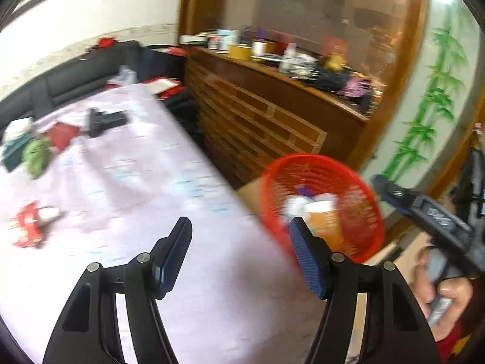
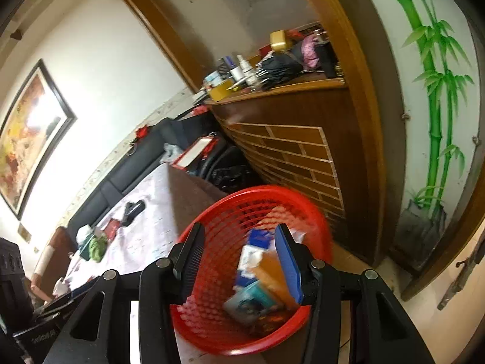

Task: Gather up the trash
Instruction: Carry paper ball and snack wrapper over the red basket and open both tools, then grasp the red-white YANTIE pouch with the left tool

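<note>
Soft indoor daylight, glare washing out the painting (image 2: 28,139), motion blur smearing the basket (image 1: 326,203) and table (image 1: 145,188), fisheye bending the edges, dark vignette corners.

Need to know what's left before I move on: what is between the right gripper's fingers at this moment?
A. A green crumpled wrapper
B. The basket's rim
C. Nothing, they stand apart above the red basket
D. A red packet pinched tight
C: in the right wrist view the right gripper has its fingers apart with nothing pinched, and through the gap you see the red basket below, with boxes lying in it.
</note>
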Motion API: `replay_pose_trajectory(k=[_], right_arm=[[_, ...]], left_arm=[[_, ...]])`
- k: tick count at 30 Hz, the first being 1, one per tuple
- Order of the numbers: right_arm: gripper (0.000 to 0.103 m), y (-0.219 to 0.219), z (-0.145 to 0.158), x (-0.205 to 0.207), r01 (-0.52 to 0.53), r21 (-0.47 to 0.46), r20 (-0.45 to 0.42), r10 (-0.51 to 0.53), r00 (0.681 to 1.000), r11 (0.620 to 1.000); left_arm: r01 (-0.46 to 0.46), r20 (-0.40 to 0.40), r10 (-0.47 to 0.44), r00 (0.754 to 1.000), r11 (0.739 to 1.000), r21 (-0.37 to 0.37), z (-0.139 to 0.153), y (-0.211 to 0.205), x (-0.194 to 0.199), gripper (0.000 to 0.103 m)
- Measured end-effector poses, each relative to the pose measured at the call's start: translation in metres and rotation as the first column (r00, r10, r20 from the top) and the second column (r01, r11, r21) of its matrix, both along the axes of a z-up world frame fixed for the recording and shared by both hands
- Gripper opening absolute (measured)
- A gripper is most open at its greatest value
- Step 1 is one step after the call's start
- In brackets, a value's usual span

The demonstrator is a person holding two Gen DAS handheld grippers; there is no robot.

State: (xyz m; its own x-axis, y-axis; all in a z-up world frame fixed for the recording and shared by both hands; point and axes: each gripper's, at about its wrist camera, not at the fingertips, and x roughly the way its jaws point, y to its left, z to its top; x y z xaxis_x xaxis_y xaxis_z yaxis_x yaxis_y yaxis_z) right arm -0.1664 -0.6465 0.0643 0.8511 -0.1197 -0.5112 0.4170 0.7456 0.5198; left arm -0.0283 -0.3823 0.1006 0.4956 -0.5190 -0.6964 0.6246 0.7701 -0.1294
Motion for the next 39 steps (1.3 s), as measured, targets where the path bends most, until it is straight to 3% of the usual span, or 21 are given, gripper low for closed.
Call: replay_pose_trajectory(k=[6,11,16,18,20,23,26,30,33,34,36,38,39], right_arm=[[0.052,0.049,0.01,0.01,-0.11,-0.034,0.001,0.11,0.994,0.993],[0.052,0.099,0.023,0.025,-0.233,-0.077,-0.008,0.233,0.973,0.97],[0.052,0.139,0.031,0.043,-0.317,-0.112,-0.029,0.316,0.948,0.942],[0.053,0.153,0.031,0.049,-0.342,-0.119,-0.043,0.339,0.94,0.932],[0.053,0.167,0.029,0.055,-0.365,-0.131,-0.066,0.359,0.931,0.922],[0.053,0.179,0.027,0.06,-0.387,-0.15,-0.094,0.376,0.922,0.91],[0.053,0.185,0.024,0.065,-0.39,-0.159,-0.114,0.376,0.92,0.907],[0.053,0.189,0.019,0.073,-0.399,-0.139,-0.124,0.384,0.915,0.906],[0.053,0.195,0.015,0.076,-0.414,-0.139,-0.132,0.398,0.908,0.899],[0.053,0.197,0.014,0.077,-0.423,-0.137,-0.134,0.407,0.904,0.896],[0.053,0.201,0.012,0.078,-0.431,-0.14,-0.139,0.413,0.9,0.891],[0.053,0.204,0.012,0.078,-0.436,-0.144,-0.143,0.418,0.897,0.888],[0.053,0.205,0.012,0.078,-0.438,-0.144,-0.143,0.419,0.897,0.887]], left_arm=[[-0.203,-0.037,0.204,0.978,0.979,0.026,-0.007,0.101,0.061,0.066],[-0.378,-0.038,0.38,0.924,0.924,0.065,-0.014,0.186,0.132,0.068],[-0.479,-0.101,0.491,0.866,0.87,0.118,-0.043,0.235,0.203,0.069],[-0.525,-0.106,0.546,0.831,0.833,0.174,-0.058,0.245,0.219,0.069],[-0.508,-0.139,0.533,0.834,0.842,0.183,-0.068,0.247,0.228,0.07],[-0.471,-0.228,0.483,0.845,0.875,0.109,-0.074,0.254,0.225,0.08],[-0.453,-0.287,0.451,0.845,0.889,0.066,-0.079,0.252,0.214,0.081],[-0.458,-0.333,0.44,0.834,0.888,0.027,-0.081,0.248,0.195,0.081],[-0.438,-0.318,0.42,0.85,0.899,0.016,-0.082,0.239,0.178,0.081],[-0.443,-0.277,0.432,0.858,0.896,0.028,-0.081,0.235,0.171,0.079],[-0.435,-0.208,0.438,0.875,0.898,0.063,-0.082,0.227,0.164,0.052],[-0.415,-0.208,0.418,0.884,0.908,0.06,-0.085,0.224,0.161,0.021],[-0.408,-0.213,0.41,0.887,0.911,0.054,-0.086,0.225,0.161,0.012]])
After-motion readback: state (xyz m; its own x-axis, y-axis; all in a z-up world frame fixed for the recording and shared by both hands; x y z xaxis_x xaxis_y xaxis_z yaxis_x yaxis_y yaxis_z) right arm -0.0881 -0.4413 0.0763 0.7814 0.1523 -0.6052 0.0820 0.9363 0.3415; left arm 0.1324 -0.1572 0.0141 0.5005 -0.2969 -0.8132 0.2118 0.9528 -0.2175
